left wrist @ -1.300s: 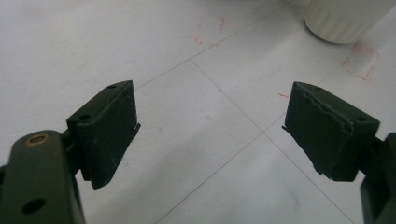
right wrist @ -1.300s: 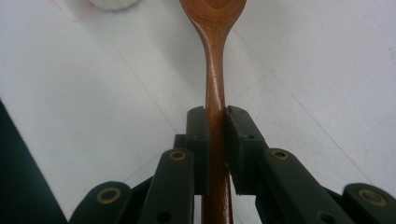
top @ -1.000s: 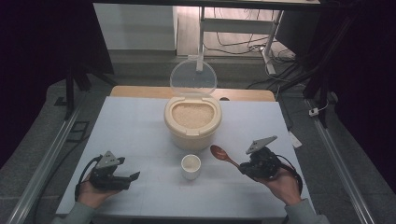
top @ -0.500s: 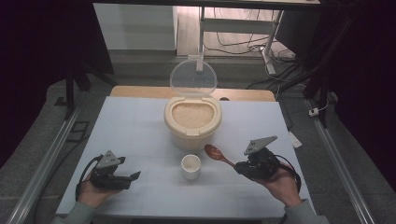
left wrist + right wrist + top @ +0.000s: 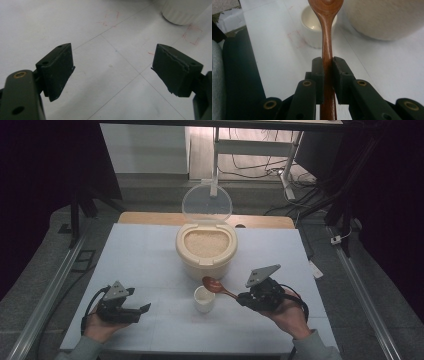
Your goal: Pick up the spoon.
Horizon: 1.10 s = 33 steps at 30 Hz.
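The spoon (image 5: 216, 287) was pinched by the right gripper (image 5: 248, 298) and held over the cup (image 5: 204, 299), near the rice pot (image 5: 206, 249). The left gripper (image 5: 142, 310) was spread wide, with nothing held, on the table (image 5: 145, 255).

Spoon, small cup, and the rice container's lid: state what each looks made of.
Spoon: wood, smooth reddish-brown with a slight sheen.
Small cup: probably glazed ceramic, glossy cream; plastic is possible.
Lid: clear plastic, since the background shows through it.
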Motion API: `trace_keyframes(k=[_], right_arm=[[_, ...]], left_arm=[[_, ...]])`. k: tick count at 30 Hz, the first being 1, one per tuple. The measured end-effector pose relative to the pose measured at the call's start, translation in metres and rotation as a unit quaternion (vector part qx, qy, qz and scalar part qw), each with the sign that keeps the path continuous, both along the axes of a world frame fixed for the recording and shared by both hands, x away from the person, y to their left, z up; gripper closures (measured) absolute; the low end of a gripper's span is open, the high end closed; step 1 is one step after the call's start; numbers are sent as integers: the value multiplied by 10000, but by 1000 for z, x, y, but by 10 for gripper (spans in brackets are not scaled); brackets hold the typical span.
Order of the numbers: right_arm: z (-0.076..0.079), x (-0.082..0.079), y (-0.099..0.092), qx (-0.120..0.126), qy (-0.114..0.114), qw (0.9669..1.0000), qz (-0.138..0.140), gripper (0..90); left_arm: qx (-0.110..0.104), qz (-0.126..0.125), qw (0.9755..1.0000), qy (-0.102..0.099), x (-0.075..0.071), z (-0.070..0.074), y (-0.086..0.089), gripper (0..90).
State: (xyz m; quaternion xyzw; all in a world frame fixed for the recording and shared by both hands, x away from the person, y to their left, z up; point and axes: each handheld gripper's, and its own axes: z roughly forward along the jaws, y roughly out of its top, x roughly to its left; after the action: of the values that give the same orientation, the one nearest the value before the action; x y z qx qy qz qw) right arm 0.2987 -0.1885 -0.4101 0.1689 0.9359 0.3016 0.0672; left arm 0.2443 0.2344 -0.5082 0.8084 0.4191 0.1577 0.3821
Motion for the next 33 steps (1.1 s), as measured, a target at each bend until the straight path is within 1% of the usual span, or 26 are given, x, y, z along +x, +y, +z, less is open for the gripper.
trace_keyframes(k=[4, 5, 11, 12, 14, 15, 18, 20, 23, 29, 30, 31, 33], right_arm=[[-1, 0, 7, 10, -20, 10000, 94, 794], [-3, 0, 12, 40, -13, 9999, 133, 794], [-6, -1, 23, 23, 14, 9996, 280, 794], [-6, -2, 26, 16, 7, 9995, 327, 794], [-6, -2, 28, 1, -10, 9994, 342, 794], [-7, -2, 32, -48, -33, 9992, 384, 794], [-8, -2, 37, -45, -35, 9990, 448, 794], [-9, -3, 43, -138, -33, 9985, 534, 794], [-9, -4, 46, -126, -35, 9983, 565, 794], [-9, -4, 48, -154, -59, 9979, 621, 794], [-10, -4, 49, -151, -64, 9979, 627, 794], [-10, -4, 49, -170, -64, 9979, 623, 794], [-10, -4, 49, -193, -59, 9978, 631, 794]], left_arm=[[-4, 5, 10000, -5, 0, 0, 0, 169], [-6, 5, 10000, -6, 0, 0, 0, 169], [-13, 8, 10000, -10, 0, 1, 0, 169], [-21, 14, 10000, -15, 0, 1, 1, 169], [-20, 13, 10000, -21, -1, 2, 1, 170], [-22, 8, 10000, -29, -1, 2, 1, 170], [-38, 9, 10000, -56, -1, 4, 1, 170], [-52, 2, 10000, -63, -1, 5, 1, 171], [-68, -10, 9999, -80, -2, 6, 1, 171], [-180, -94, 9996, -184, -5, 16, -1, 174], [-198, -146, 9994, -236, -6, 20, -3, 174], [-198, -146, 9994, -236, -6, 20, -3, 175], [-255, -223, 9990, -299, -6, 28, -7, 176]])
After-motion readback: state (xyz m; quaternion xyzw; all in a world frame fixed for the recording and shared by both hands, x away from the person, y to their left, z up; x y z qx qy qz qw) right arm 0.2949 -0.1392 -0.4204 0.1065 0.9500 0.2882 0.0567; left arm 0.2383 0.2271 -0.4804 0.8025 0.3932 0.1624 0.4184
